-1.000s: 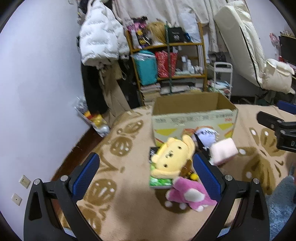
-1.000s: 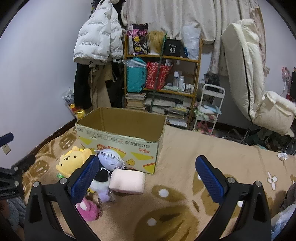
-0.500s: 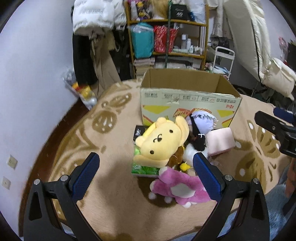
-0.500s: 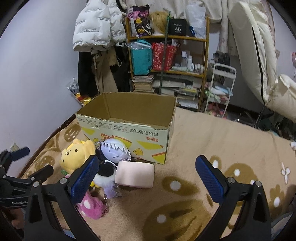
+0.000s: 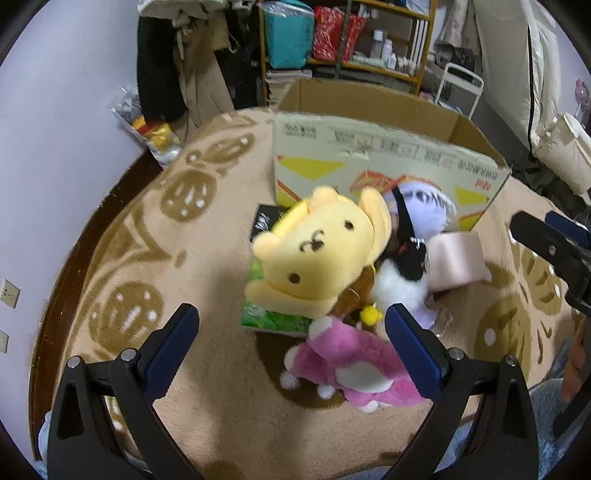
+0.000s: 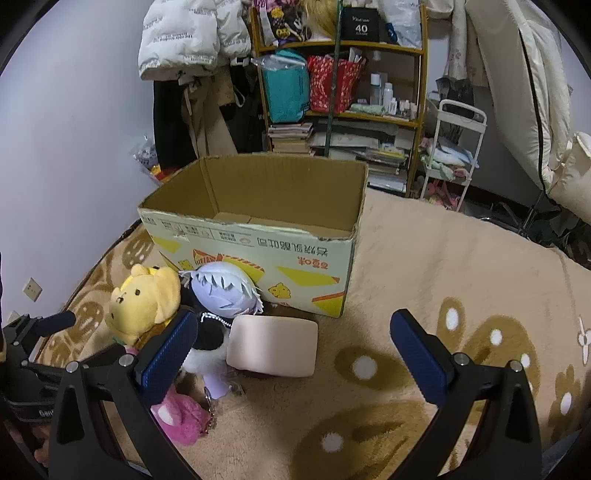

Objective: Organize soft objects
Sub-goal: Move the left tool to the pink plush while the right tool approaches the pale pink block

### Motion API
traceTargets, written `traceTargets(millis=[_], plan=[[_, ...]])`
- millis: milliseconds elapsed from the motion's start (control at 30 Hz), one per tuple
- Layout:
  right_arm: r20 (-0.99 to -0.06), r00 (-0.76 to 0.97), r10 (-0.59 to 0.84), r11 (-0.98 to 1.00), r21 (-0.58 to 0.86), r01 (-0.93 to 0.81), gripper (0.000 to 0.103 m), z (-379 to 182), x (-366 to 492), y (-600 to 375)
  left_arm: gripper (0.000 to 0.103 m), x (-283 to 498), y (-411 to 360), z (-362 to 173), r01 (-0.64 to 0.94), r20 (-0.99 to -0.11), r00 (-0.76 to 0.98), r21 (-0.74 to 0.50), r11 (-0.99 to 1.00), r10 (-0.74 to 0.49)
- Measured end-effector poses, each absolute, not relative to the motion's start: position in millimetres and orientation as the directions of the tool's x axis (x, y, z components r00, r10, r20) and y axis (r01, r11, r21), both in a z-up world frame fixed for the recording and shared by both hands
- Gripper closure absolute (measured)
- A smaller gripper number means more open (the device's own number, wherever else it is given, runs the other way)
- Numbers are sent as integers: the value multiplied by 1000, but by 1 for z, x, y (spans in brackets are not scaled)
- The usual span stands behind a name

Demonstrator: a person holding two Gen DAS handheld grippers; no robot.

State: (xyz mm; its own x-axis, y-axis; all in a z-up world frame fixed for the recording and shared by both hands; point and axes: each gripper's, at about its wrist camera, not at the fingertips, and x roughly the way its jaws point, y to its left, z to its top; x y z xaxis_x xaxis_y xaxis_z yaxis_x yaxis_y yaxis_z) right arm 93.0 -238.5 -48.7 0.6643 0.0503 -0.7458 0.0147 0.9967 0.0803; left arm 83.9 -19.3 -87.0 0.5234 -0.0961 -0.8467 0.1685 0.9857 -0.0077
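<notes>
Left gripper [image 5: 288, 336] hovers with jaws spread above the pink plush [image 5: 351, 365]; right gripper [image 6: 291, 339] hovers spread, empty, near the pink cushion [image 6: 273, 347]. Printing on the cardboard box [image 6: 258, 251] is unreadable; a far shelf sign [image 6: 360, 26] reads "40". Yellow plush [image 5: 317, 258] lies left of the cushion, before the open box; blanket [image 6: 461, 273] lies bare to the right.

The yellow plush [image 5: 321, 258] hides most of the green packet [image 5: 271, 319] beneath it; at three o'clock, the right gripper [image 5: 554, 251] is cut off.
</notes>
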Motion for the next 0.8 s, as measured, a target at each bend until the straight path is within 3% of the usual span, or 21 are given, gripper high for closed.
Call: traceTargets(millis=[800], plan=[[-856, 513, 60, 998, 58, -21, 0, -100, 127, -228, 3, 106, -44, -152, 198, -956, 271, -59, 978, -113]])
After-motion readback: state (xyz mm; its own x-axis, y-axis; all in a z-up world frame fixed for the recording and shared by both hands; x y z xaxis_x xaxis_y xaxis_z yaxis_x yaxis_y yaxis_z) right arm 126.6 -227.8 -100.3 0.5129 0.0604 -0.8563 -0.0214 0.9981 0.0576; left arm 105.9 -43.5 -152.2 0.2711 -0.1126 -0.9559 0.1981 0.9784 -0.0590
